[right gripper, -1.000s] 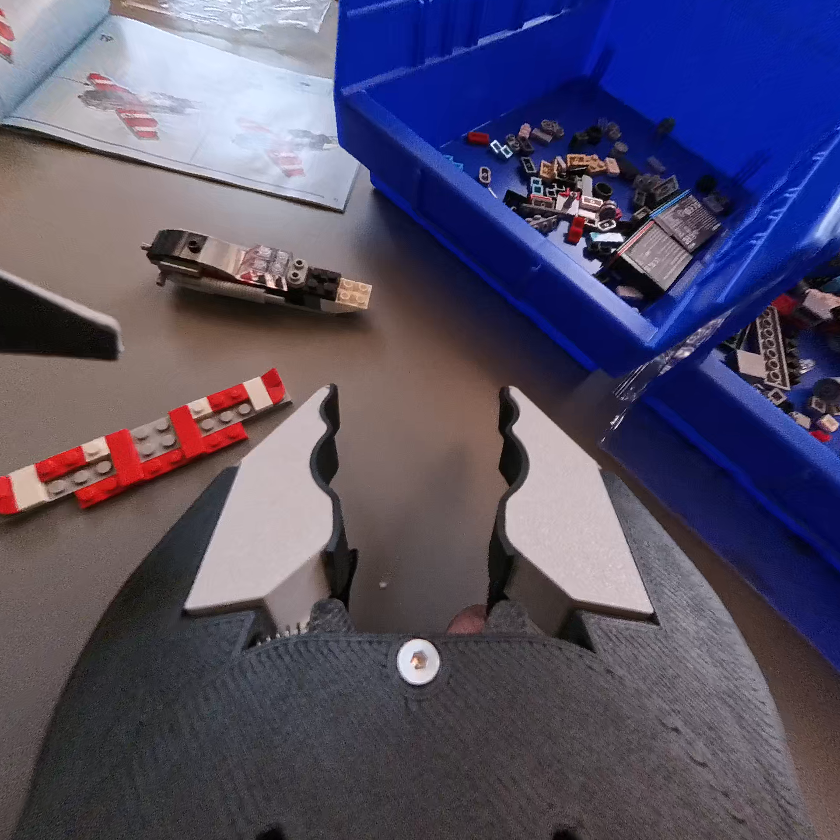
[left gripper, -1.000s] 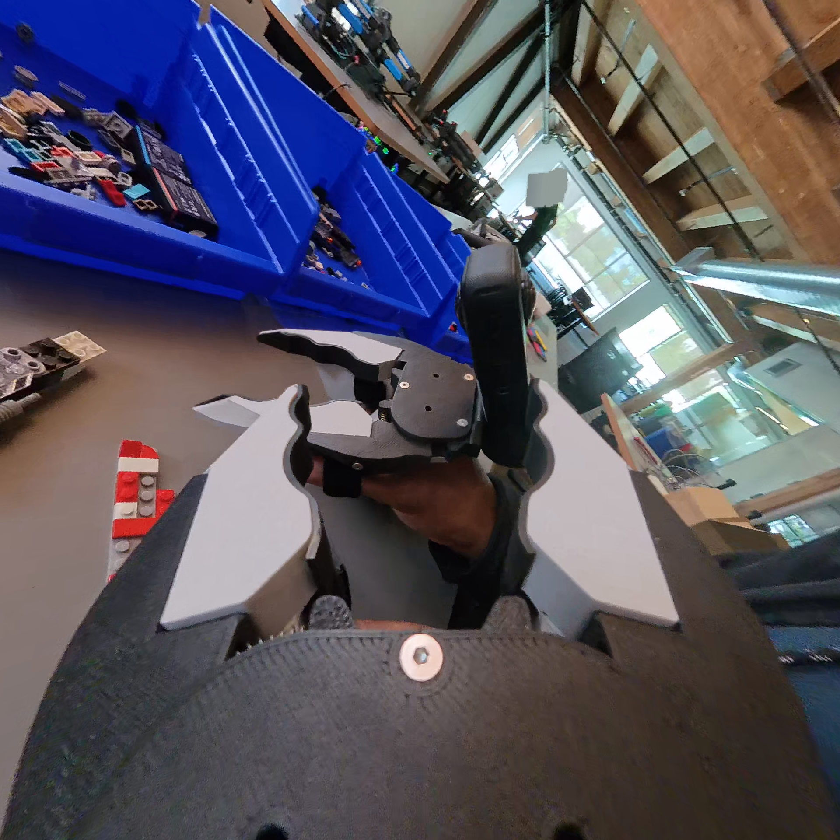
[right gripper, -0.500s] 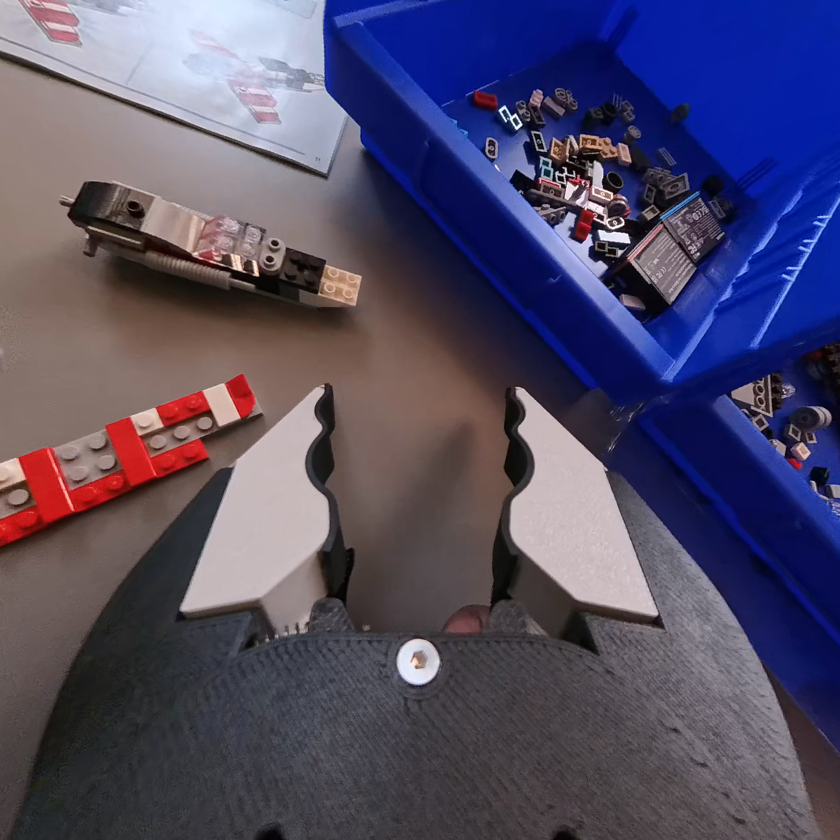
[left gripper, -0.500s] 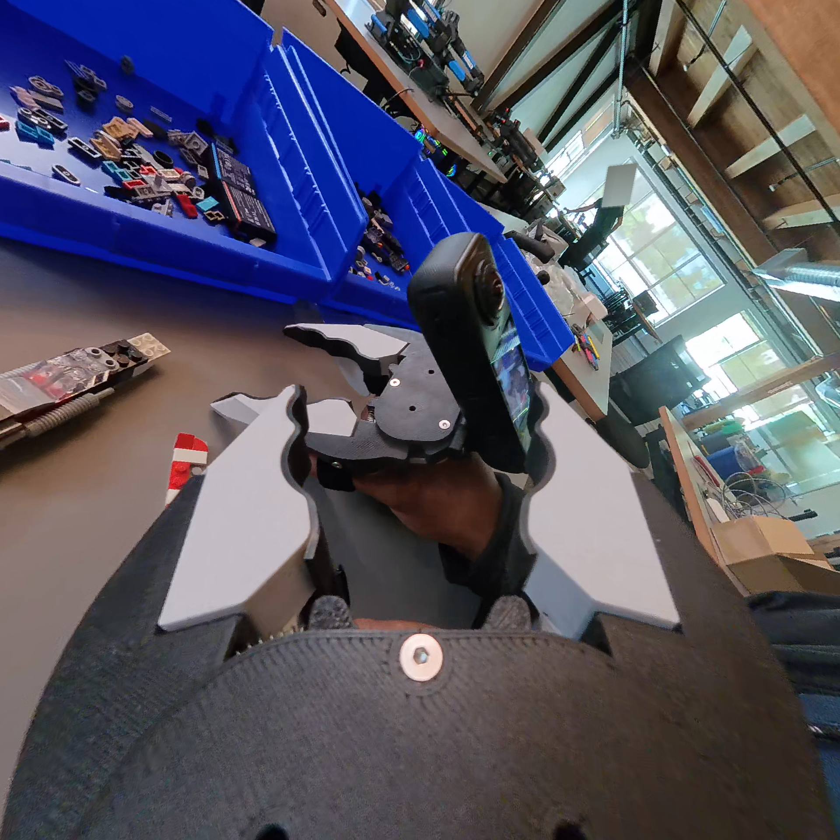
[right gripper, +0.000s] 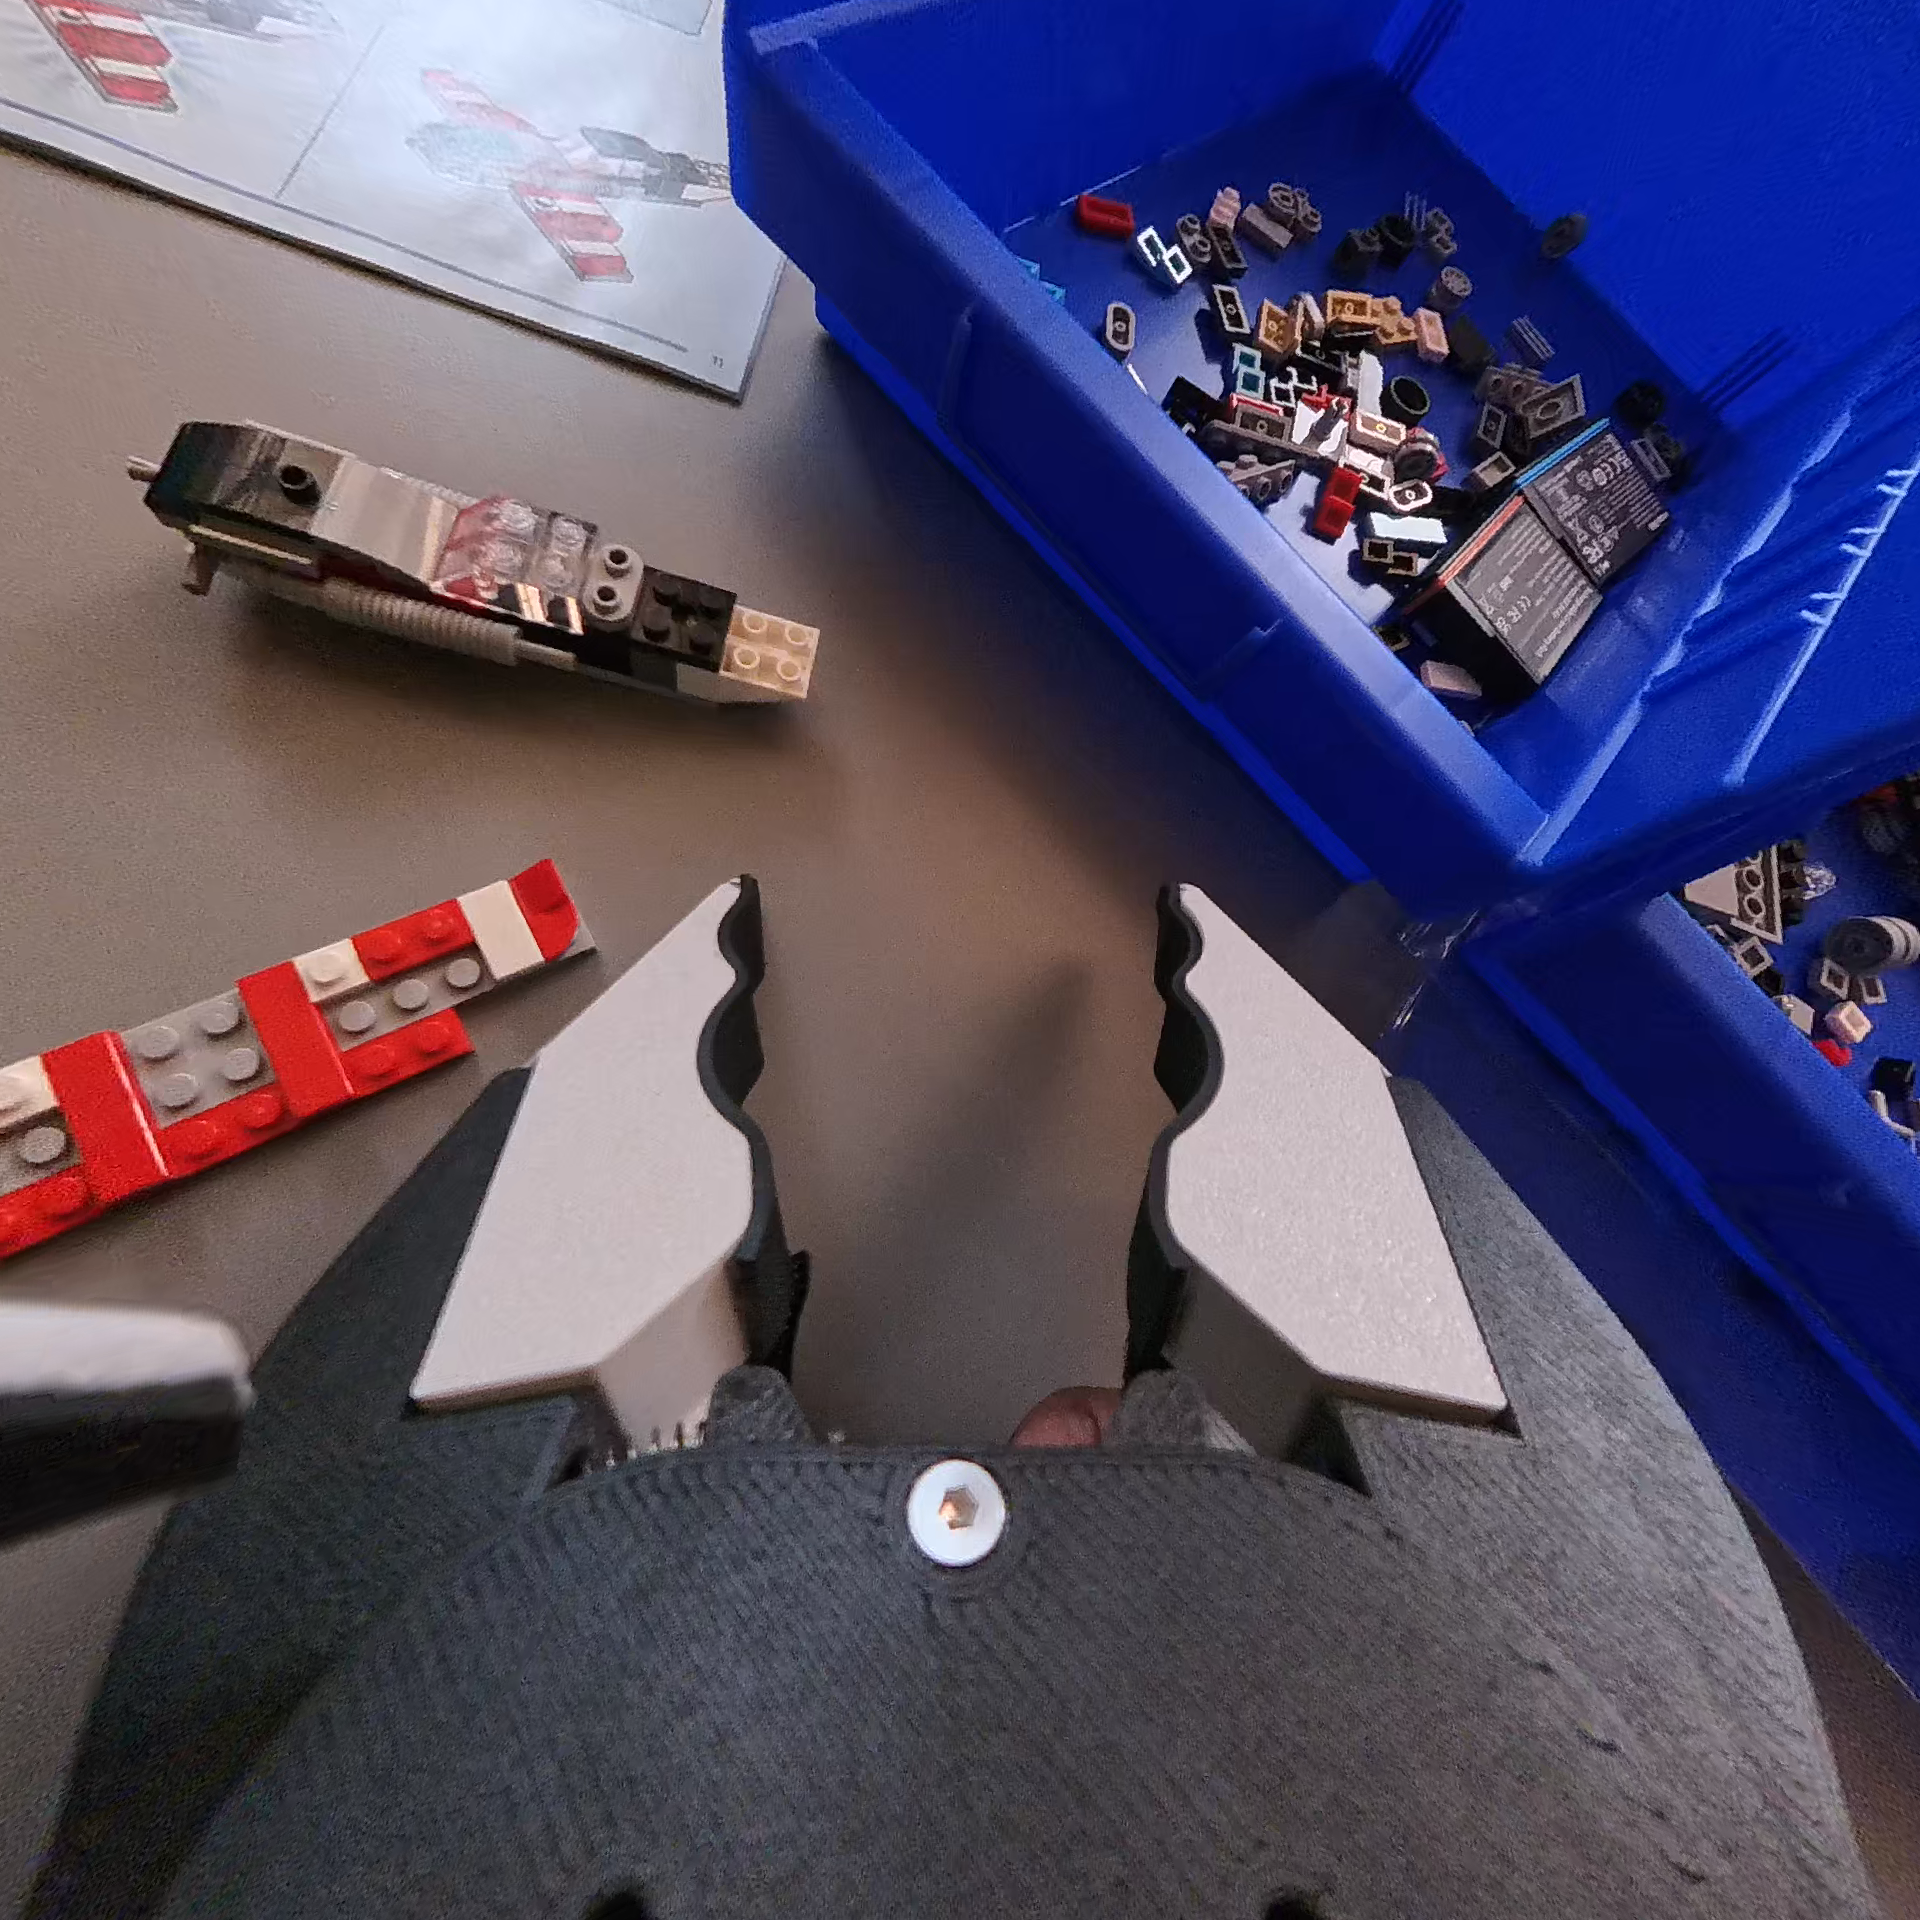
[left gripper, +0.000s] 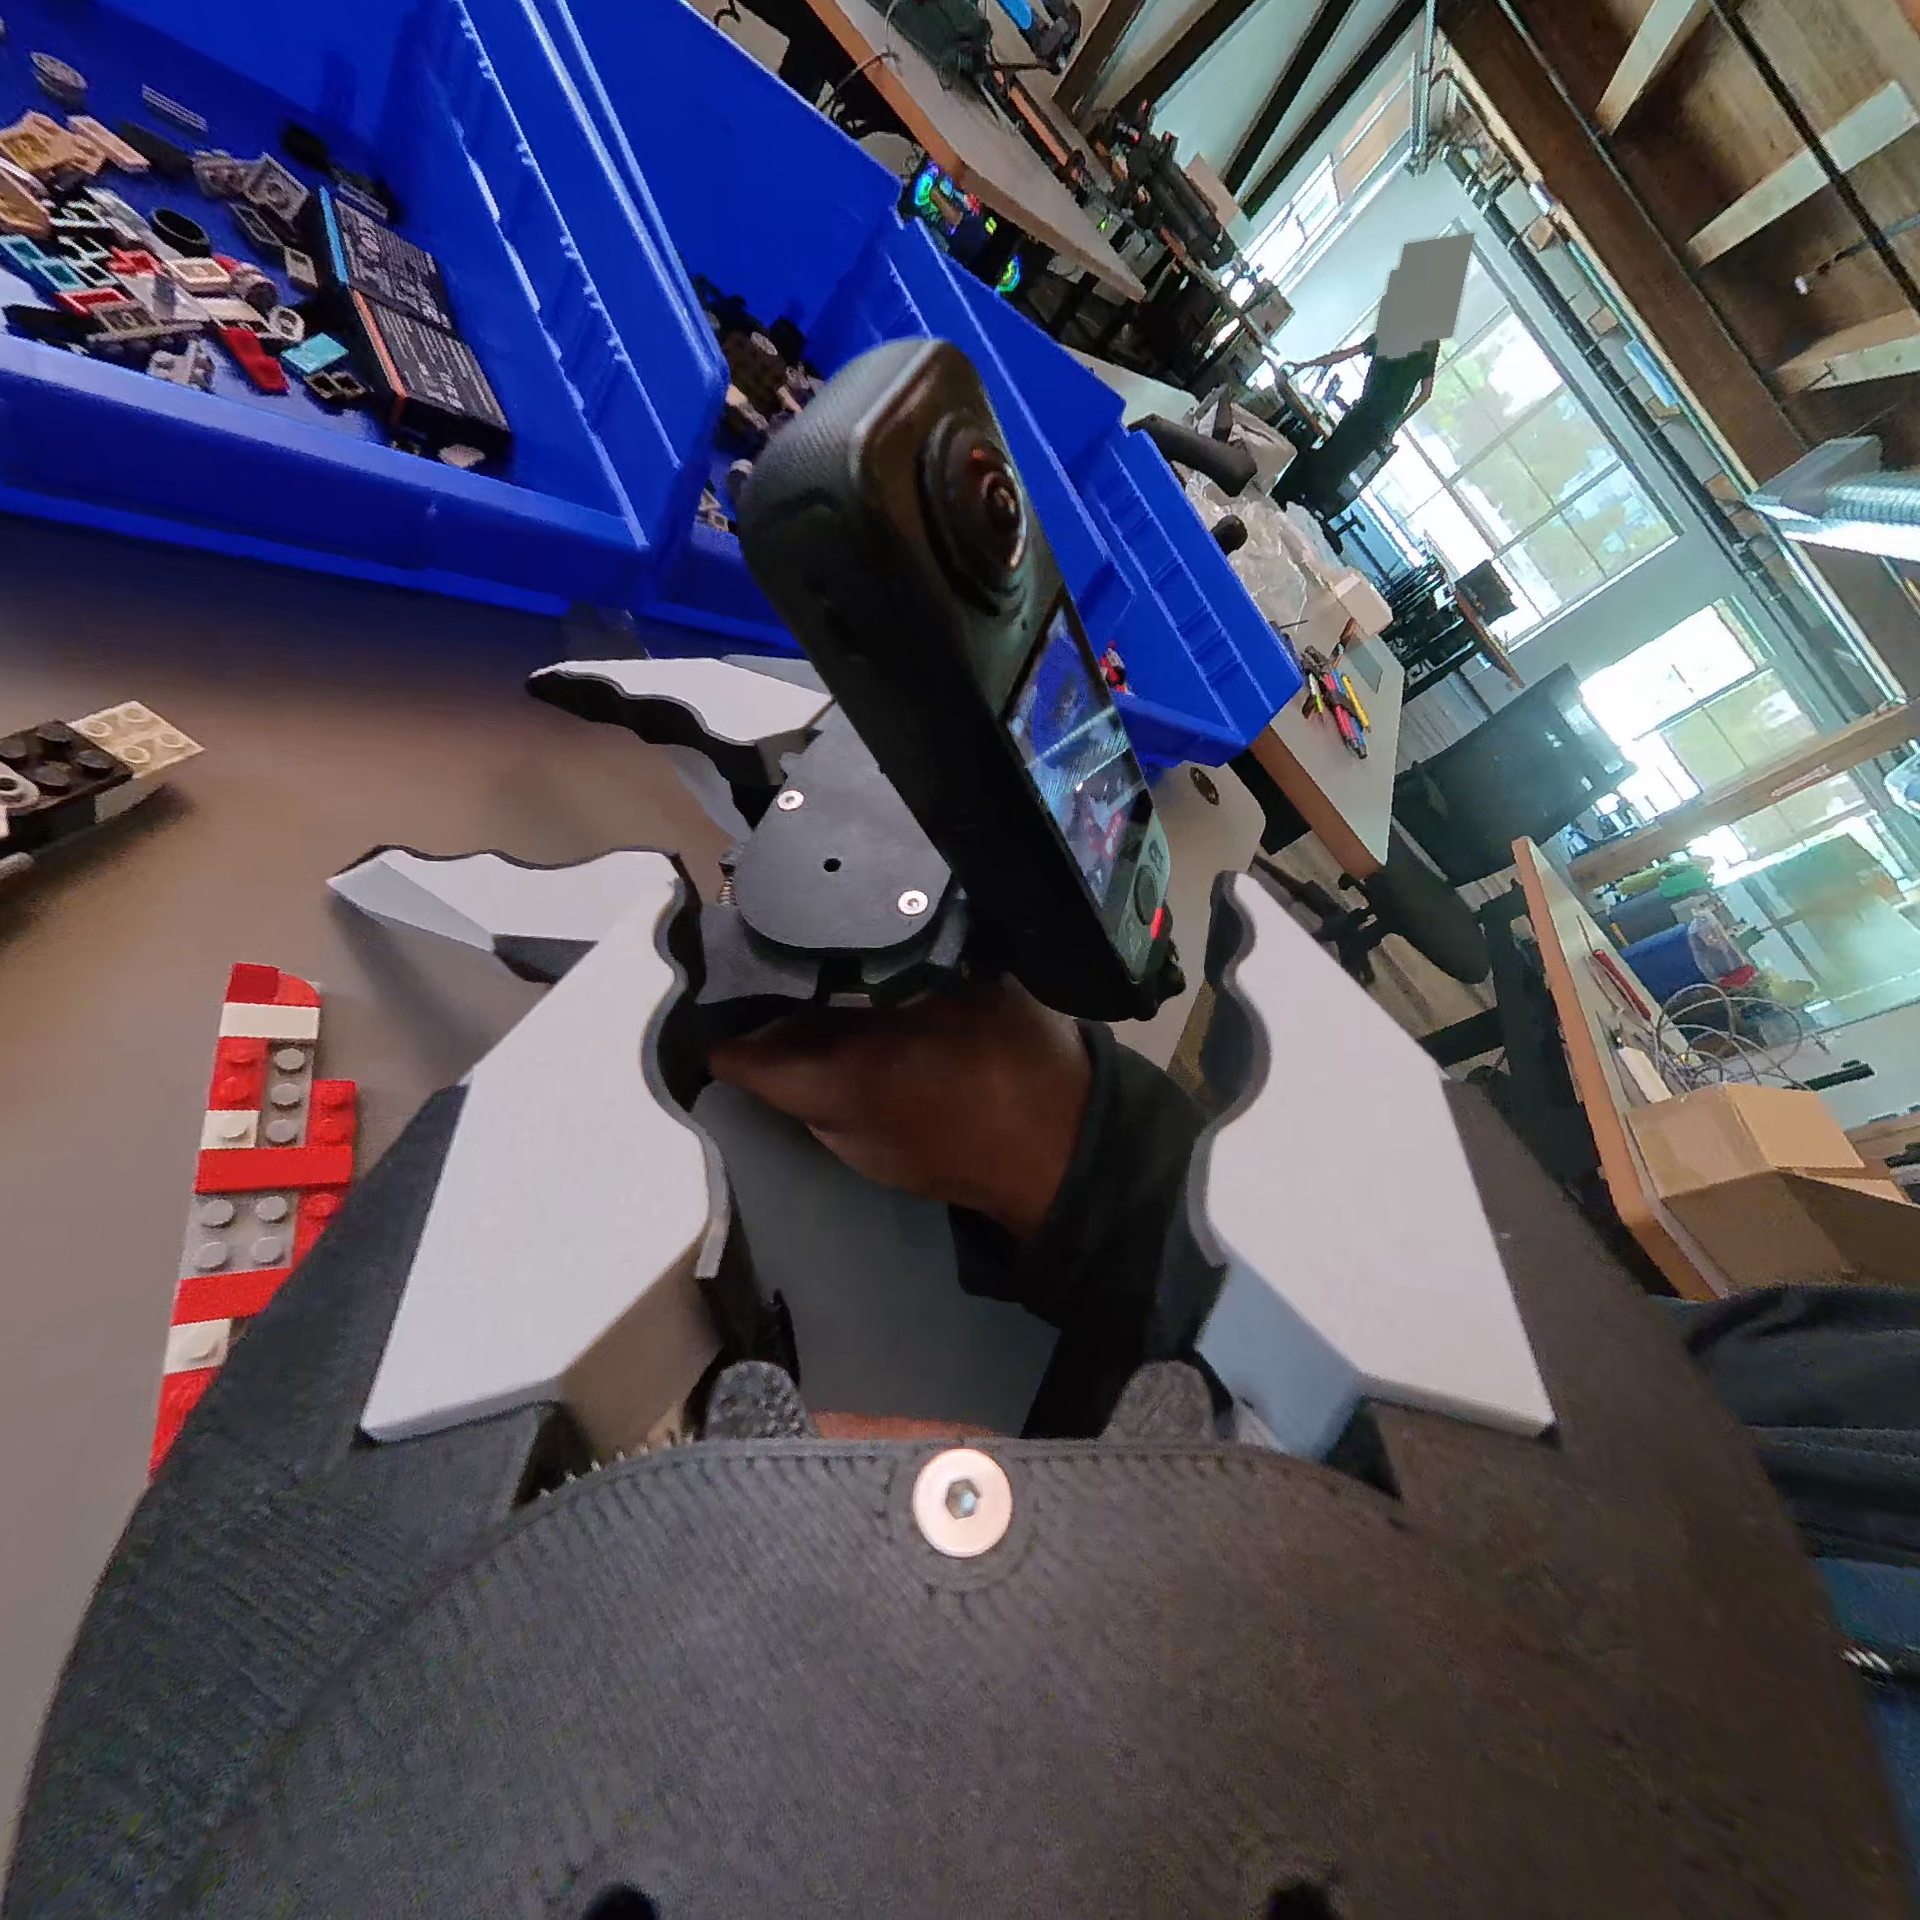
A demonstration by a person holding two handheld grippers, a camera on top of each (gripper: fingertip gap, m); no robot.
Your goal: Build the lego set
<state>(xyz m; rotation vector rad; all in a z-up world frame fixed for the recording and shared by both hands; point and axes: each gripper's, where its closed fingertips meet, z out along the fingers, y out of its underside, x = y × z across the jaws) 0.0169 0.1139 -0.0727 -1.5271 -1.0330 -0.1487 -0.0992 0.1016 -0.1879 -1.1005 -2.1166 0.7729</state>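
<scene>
A red, white and grey lego wing strip (right gripper: 260, 1049) lies on the dark table left of my right gripper (right gripper: 956, 904), which is open and empty above bare table. A black and grey lego body (right gripper: 468, 571) with a tan end lies farther ahead. My left gripper (left gripper: 945, 904) is open and empty; it faces the right gripper (left gripper: 582, 769) held by a hand (left gripper: 935, 1101). The wing strip (left gripper: 260, 1153) lies at its left, and the body's tan end (left gripper: 94, 748) is at the left edge.
A blue bin (right gripper: 1195, 520) with several small loose pieces stands ahead right; a second blue bin (right gripper: 1714, 1091) sits at the right. An instruction booklet (right gripper: 436, 156) lies at the top left. The left gripper's finger (right gripper: 104, 1392) shows at the left edge. Workbenches (left gripper: 1351, 727) stand beyond.
My right gripper has moved forward and left, toward the lego body and wing strip. My left gripper has turned to face the right gripper more squarely. Both stayed open.
</scene>
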